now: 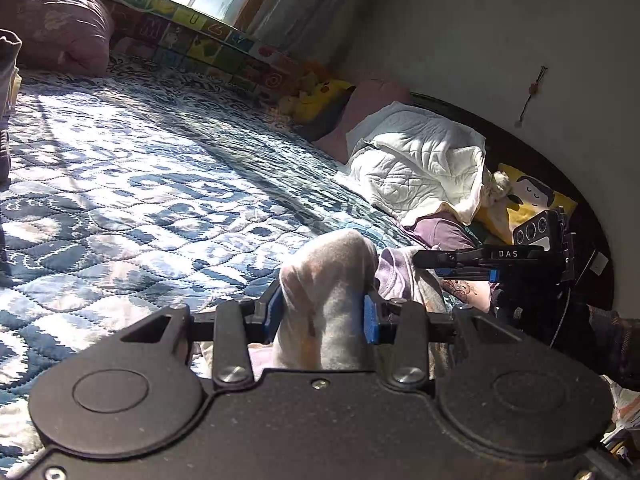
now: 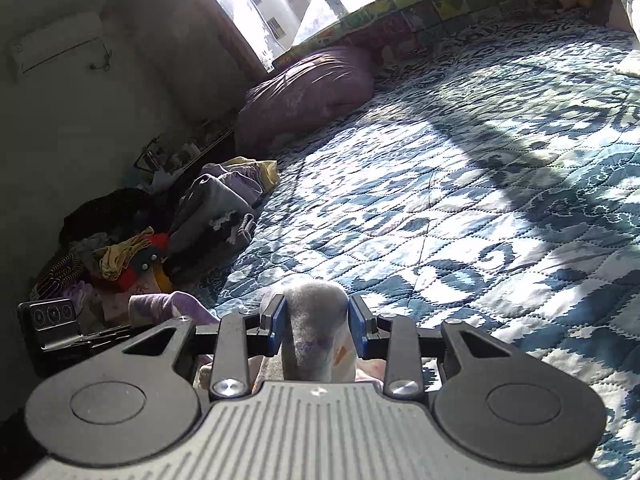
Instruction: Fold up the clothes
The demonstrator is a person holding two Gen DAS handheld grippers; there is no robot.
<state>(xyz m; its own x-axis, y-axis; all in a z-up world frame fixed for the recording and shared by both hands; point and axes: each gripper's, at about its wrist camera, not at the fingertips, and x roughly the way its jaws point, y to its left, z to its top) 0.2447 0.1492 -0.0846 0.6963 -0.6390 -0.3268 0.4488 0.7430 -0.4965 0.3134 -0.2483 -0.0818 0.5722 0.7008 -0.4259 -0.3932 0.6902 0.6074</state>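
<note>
The left tool (image 1: 325,314) is clamped on a bunched fold of a pale grey, soft-knit garment (image 1: 326,280), the cloth bulging up between its two blue finger pads (image 1: 371,318) and trailing down under the black tool body. The right tool (image 2: 317,316) pinches another rounded bunch of the same grey garment (image 2: 316,320) between its own blue pads (image 2: 357,320), so the garment hangs between the two tools just above the near edge of the bed with its blue-and-white patterned quilted cover (image 1: 152,184). In the left wrist view the right tool (image 1: 434,266) shows from the side, with a lilac piece of cloth (image 1: 394,270) just beside it. Farther along the bed lie a white quilted blanket (image 1: 416,160), crumpled, and a yellow cushion printed with a cartoon face (image 1: 524,196), close to the dark curved headboard. A mauve rolled duvet (image 2: 308,100) sits at the far corner of the bed under the bright window, next to a colourful alphabet play mat (image 1: 208,40) standing on edge along the sill. In the right wrist view a loose heap of mixed clothes (image 2: 168,228) in grey, lilac, yellow, red and black lies at the bed's left edge, well apart from the held garment.
</note>
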